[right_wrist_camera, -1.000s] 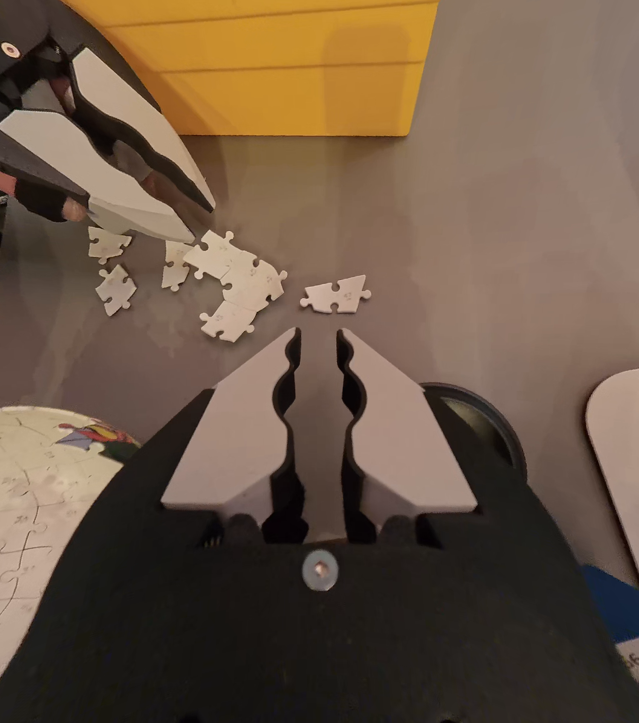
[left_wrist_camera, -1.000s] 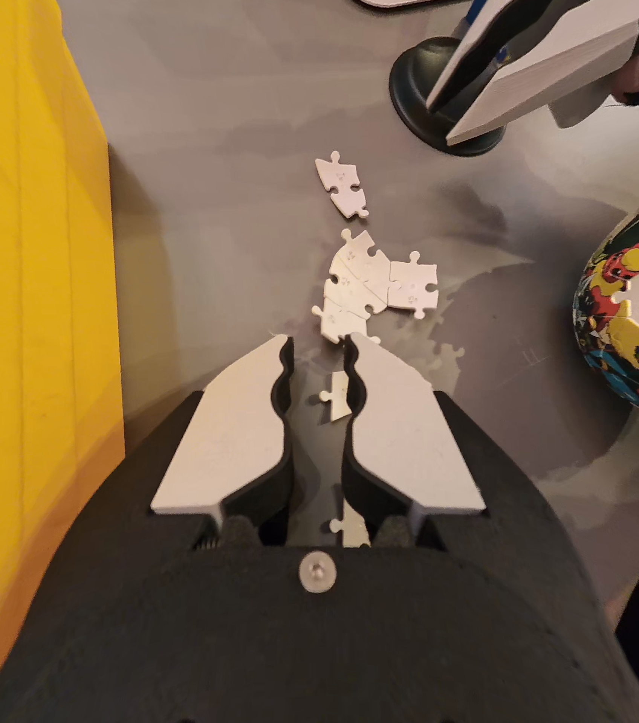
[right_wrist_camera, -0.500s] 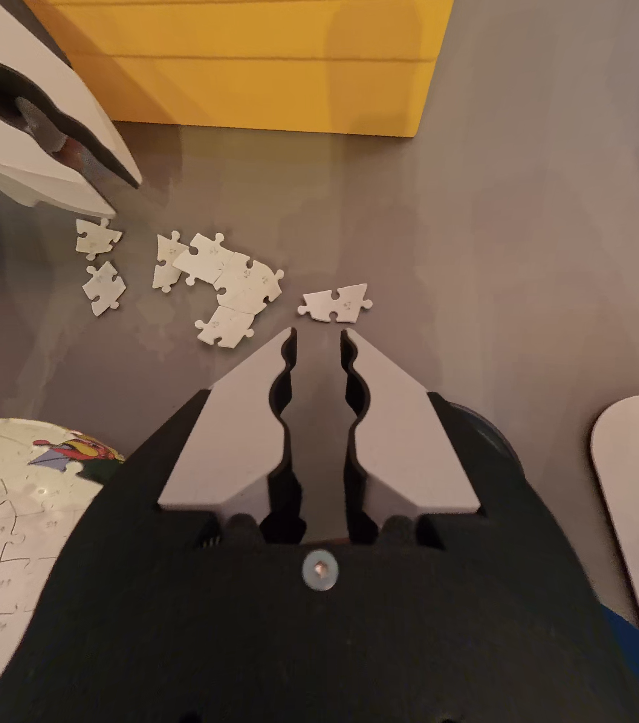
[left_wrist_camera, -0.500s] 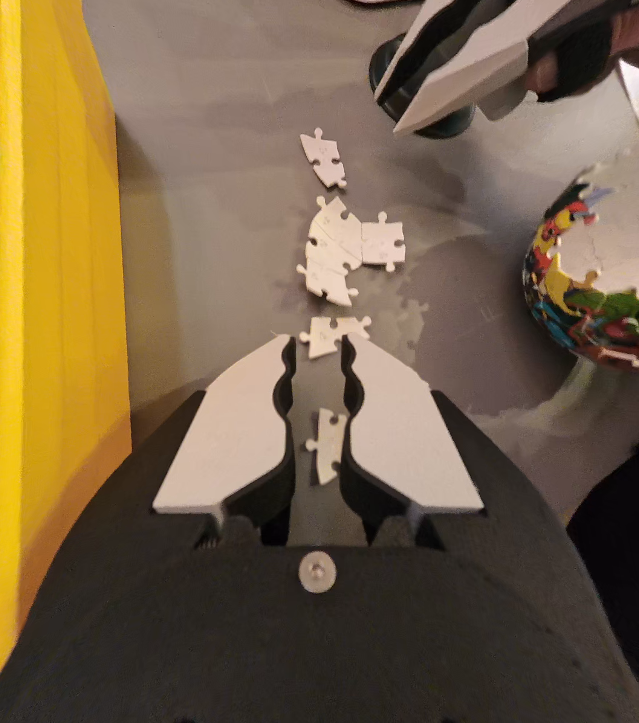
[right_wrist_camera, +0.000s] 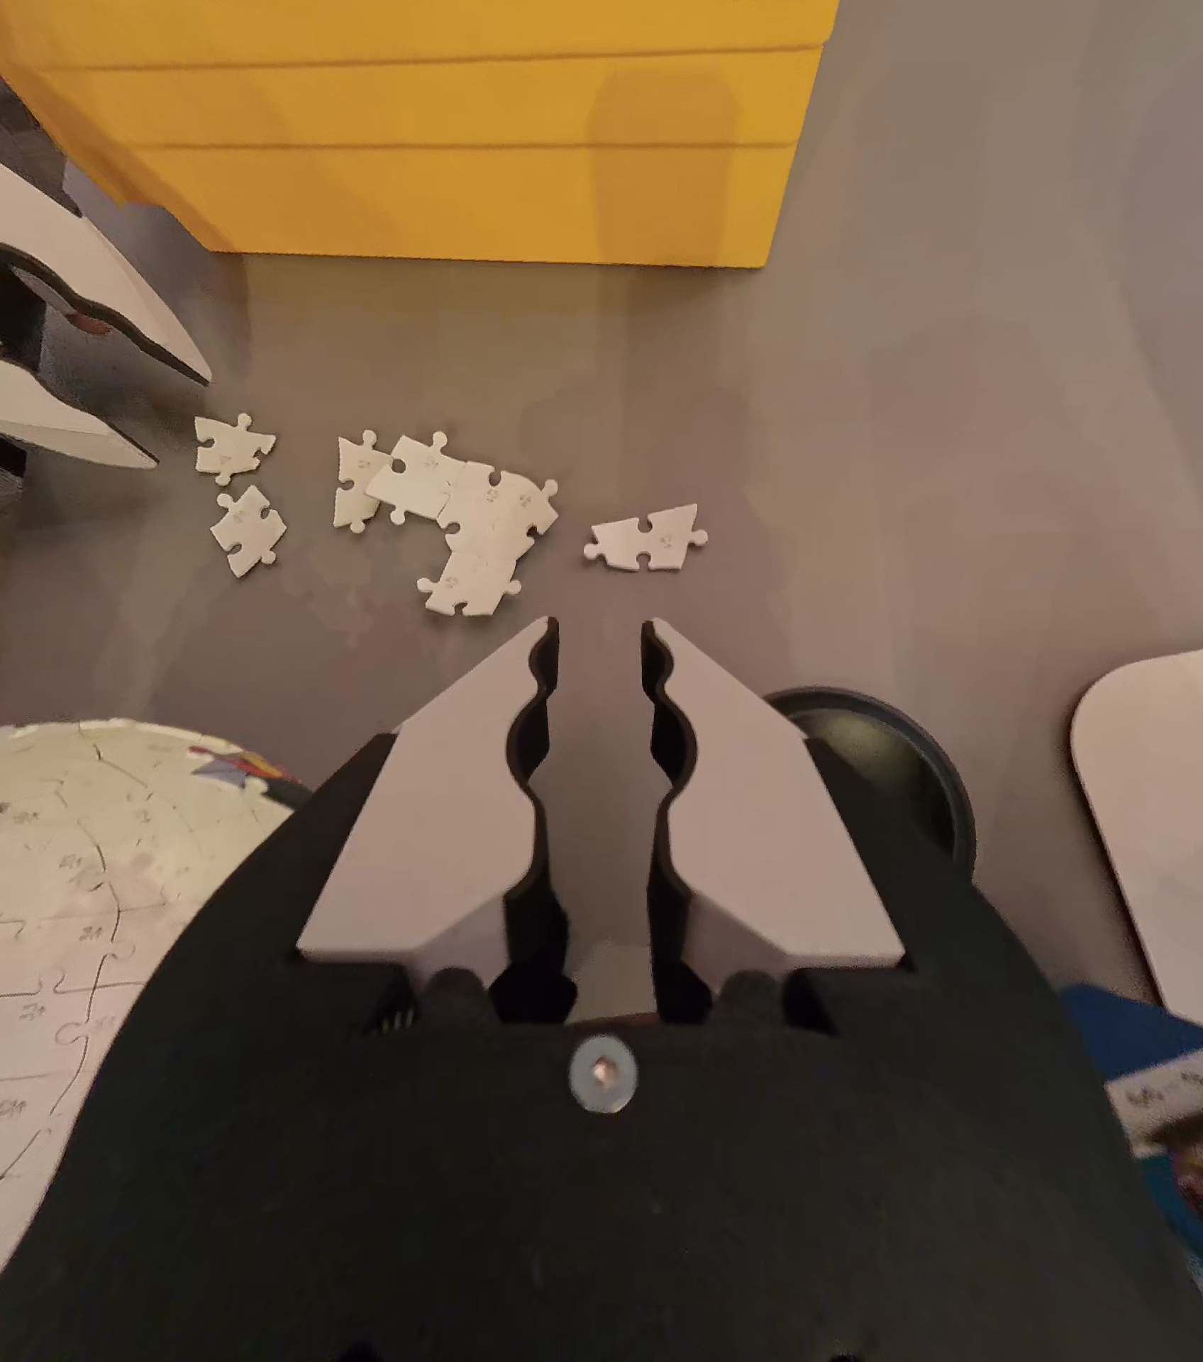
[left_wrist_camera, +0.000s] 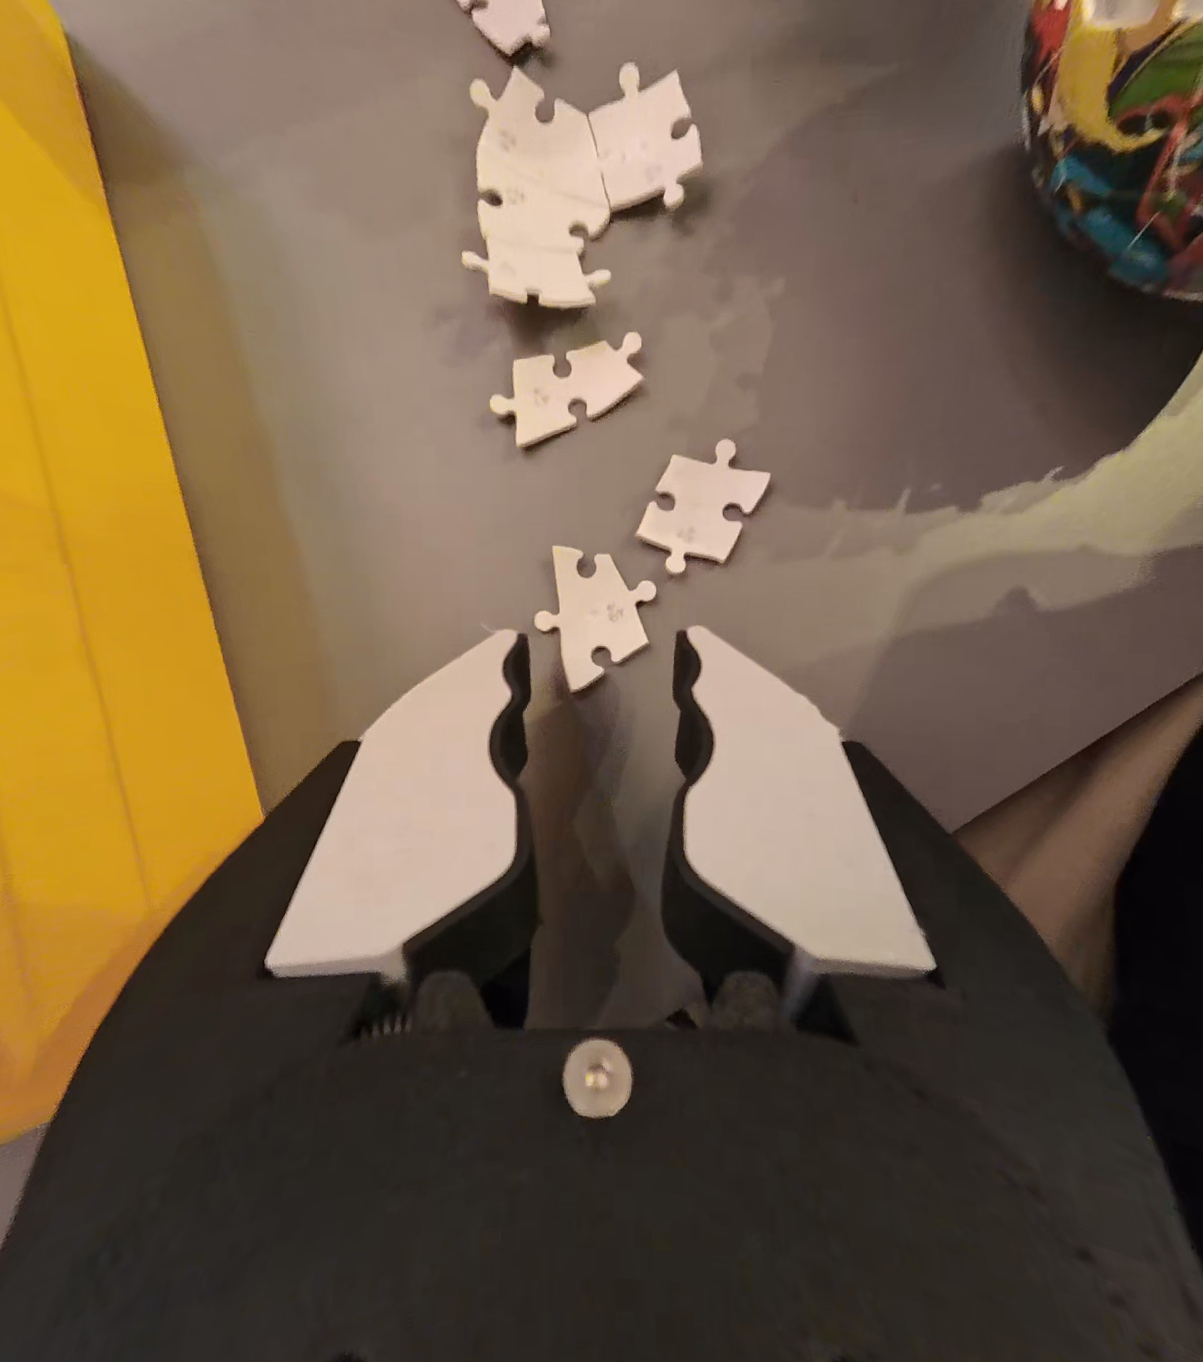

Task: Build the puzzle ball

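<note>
Left tongs (left_wrist_camera: 602,645), gapped and empty, sit nearest a piece (left_wrist_camera: 595,615) lying lengthwise just ahead; right tongs (right_wrist_camera: 598,626) gape empty.

Left gripper (left_wrist_camera: 602,645) and right gripper (right_wrist_camera: 598,630): matte black housings, pale grey wedge fingers with wavy black inner pads, one silver centre screw.

Hobby tabletop: grey table (right_wrist_camera: 952,368), yellow bin (right_wrist_camera: 510,147)
</note>
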Demonstrator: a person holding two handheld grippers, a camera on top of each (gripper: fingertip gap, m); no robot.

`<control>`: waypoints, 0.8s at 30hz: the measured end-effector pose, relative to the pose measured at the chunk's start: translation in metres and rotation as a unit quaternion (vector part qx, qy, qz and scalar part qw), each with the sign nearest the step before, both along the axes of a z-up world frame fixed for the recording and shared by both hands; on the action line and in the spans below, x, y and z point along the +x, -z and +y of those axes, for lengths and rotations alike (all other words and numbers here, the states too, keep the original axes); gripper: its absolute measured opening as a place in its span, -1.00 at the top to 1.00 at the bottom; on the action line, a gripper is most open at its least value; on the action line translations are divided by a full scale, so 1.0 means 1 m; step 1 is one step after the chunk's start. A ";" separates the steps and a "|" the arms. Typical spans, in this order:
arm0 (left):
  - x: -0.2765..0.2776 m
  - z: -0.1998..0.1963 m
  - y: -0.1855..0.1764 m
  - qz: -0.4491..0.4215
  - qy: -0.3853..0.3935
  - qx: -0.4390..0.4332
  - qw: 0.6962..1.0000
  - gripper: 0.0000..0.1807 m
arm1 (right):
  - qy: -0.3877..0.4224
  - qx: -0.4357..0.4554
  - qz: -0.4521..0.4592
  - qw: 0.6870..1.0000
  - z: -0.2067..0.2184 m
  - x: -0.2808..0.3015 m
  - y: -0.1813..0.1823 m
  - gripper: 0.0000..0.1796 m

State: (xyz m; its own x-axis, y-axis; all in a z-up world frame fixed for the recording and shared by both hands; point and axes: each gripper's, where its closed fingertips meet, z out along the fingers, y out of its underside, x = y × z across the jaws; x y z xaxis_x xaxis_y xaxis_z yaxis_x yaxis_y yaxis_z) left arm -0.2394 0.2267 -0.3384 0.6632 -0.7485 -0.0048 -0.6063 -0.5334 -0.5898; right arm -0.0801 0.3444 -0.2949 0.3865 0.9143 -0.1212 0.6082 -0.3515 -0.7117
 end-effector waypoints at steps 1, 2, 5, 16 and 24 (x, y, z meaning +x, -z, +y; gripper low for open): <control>0.000 0.000 0.003 0.006 0.002 0.001 1.000 0.58 | 0.004 0.001 -0.001 1.000 -0.002 0.004 0.000 0.77; 0.000 0.001 0.005 0.013 0.003 0.006 1.000 0.56 | 0.009 0.000 -0.002 1.000 -0.003 0.008 -0.001 0.77; 0.000 0.002 0.014 0.032 0.009 0.008 0.999 0.56 | 0.029 0.002 0.004 1.000 -0.007 0.020 -0.005 0.77; 0.007 0.000 0.015 0.030 0.014 0.006 0.999 0.74 | 0.080 -0.002 0.024 0.997 -0.034 0.046 -0.001 0.78; 0.009 0.000 0.015 0.035 0.015 0.014 0.999 0.62 | 0.145 0.010 0.049 0.988 -0.044 0.073 -0.013 0.76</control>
State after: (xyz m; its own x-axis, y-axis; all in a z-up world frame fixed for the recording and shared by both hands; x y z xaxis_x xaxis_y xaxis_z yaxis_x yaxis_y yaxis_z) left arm -0.2304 0.2268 -0.3531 0.6374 -0.7673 -0.0705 -0.6618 -0.4984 -0.5600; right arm -0.0066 0.3005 -0.2815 0.6194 0.7697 -0.1543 0.4125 -0.4863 -0.7703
